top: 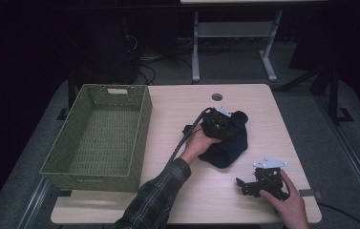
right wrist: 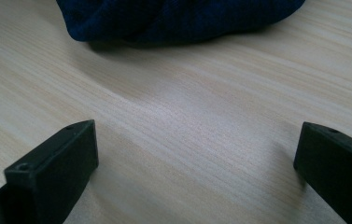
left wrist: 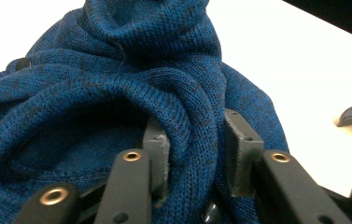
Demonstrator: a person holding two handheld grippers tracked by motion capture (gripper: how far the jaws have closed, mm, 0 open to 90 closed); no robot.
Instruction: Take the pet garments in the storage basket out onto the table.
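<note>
A crumpled blue knit garment (top: 229,143) lies right of centre on the bench (top: 177,114). The left claw (left wrist: 197,140) straddles one fold, pads spread, not pinching. Lower right, the right claw (top: 244,187) rests released. A green basket (top: 96,138) sits at left.

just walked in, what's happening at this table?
A person works at a wooden table with a tool in each hand. The left tool is down on a bunched blue knit garment, with a thick fold of the knit between its pads, which stand apart rather than pressed tight. The right tool rests low over bare wood nearer the person, wide open and holding nothing. A green woven basket sits at the table's left side, with nothing in it.
</note>
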